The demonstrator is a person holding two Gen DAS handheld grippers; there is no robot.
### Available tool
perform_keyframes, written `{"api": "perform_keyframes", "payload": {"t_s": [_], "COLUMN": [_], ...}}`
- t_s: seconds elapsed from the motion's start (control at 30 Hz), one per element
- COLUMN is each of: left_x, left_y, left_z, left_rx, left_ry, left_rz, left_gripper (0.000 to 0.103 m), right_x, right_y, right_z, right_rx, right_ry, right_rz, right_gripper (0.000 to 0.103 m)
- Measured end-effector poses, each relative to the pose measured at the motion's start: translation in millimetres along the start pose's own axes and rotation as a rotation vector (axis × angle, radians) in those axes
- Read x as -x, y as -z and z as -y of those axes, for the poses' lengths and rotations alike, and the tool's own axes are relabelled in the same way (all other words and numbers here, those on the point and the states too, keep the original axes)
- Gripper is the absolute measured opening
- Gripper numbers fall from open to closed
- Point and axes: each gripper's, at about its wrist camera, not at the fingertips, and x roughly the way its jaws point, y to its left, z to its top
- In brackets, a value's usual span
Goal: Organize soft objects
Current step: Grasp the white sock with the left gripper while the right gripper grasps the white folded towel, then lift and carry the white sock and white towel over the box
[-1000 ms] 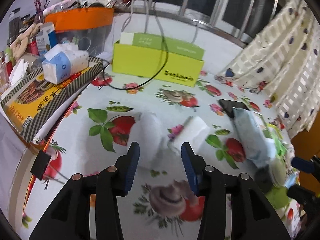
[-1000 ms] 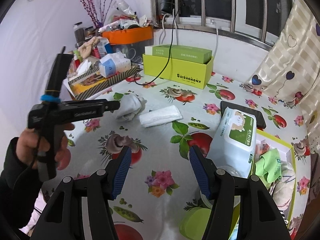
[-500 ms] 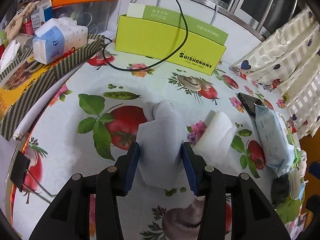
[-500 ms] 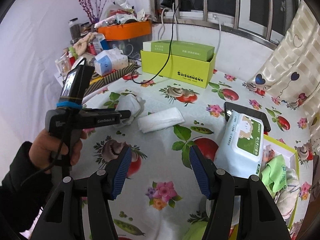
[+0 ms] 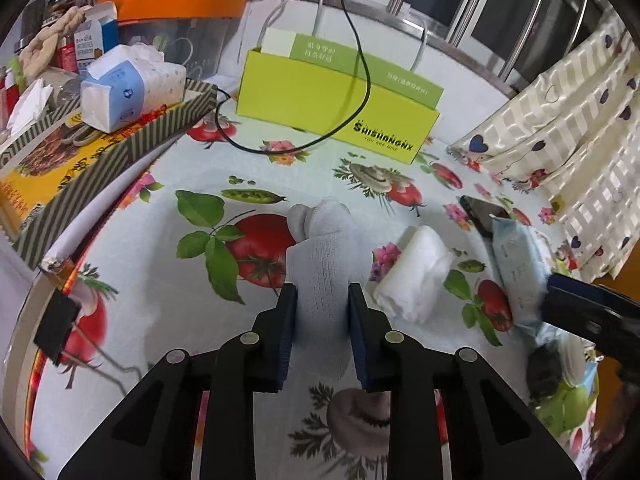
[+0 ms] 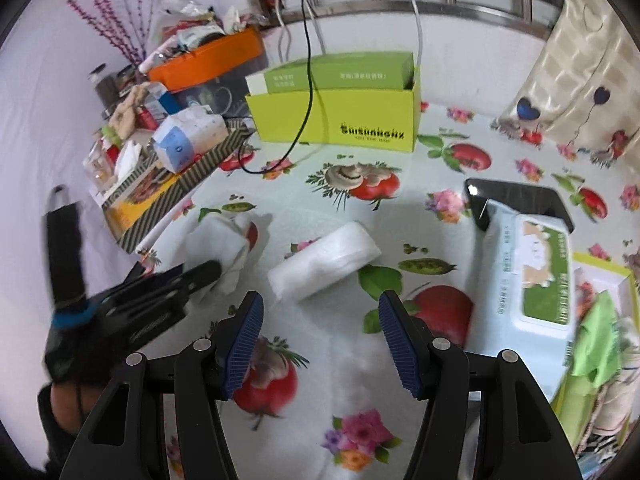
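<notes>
in the left wrist view, the left claw (image 5: 322, 300) has just been closing and its blue pads (image 5: 289, 332) now press on both sides of a white sock (image 5: 326, 256) that lies on the flowered tabletop (image 5: 168, 312), the sock's toe end bunched over a printed tomato. just to the right of the sock, apart from it, lies a rolled white cloth (image 5: 416, 276). farther right a pale blue wipes pack (image 5: 520, 268) rests with its far end over a black phone (image 5: 478, 212), and the dark tip of the right claw (image 5: 568, 304) reaches in from the right edge beside that pack. at the back stands a yellow-green box (image 5: 328, 108) with a black cable (image 5: 360, 80) draped over it, and to the left a striped box (image 5: 116, 148) carries a tissue pack (image 5: 128, 88). in the right wrist view, the right claw (image 6: 320, 308) stands wide with nothing between its pads, hanging above the tabletop (image 6: 320, 380) just short of the rolled white cloth (image 6: 324, 260). to the left the left claw (image 6: 212, 270), held by a hand (image 6: 68, 364) in a dark sleeve, has its tip on the white sock (image 6: 220, 248), blurred here. at the right the wipes pack (image 6: 532, 280) lies partly over the phone (image 6: 516, 200), and beside it a yellow tray (image 6: 592, 268) holds a green cloth (image 6: 596, 336). the yellow-green box (image 6: 336, 120) stands at the back.
</notes>
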Motion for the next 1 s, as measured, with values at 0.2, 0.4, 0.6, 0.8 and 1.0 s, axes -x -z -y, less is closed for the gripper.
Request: {"api": "perform_keyframes", "payload": {"t_s": [0.2, 0.4, 0.6, 0.8, 1.0], "left_x": [22, 34, 37, 38, 41], "left_y": [3, 7, 10, 12, 12], "left_z": [-3, -11, -19, -20, -17], "left_rx": [0.009, 0.026, 0.042, 0.042, 0.036], "left_ry": [0.029, 0.036, 0.036, 0.043, 0.040], "left_rz": [0.042, 0.057, 0.059, 0.058, 0.061], "left_gripper": [0.026, 0.026, 0.026, 0.026, 0.026], "right_x": [-41, -78, -99, -113, -108], "right_y": [-19, -30, -35, -36, -33], "right_z": [-3, 5, 7, 4, -1], "right_rx": [-0.079, -0.186, -0.226, -0.190, -0.125], "right_ry": [-0.022, -0.018, 0.000, 0.055, 0.071], "right_rz": [-0.076, -0.127, -0.149, -0.166, -0.156], "right_gripper": [0.060, 0.060, 0.060, 0.059, 0.023]}}
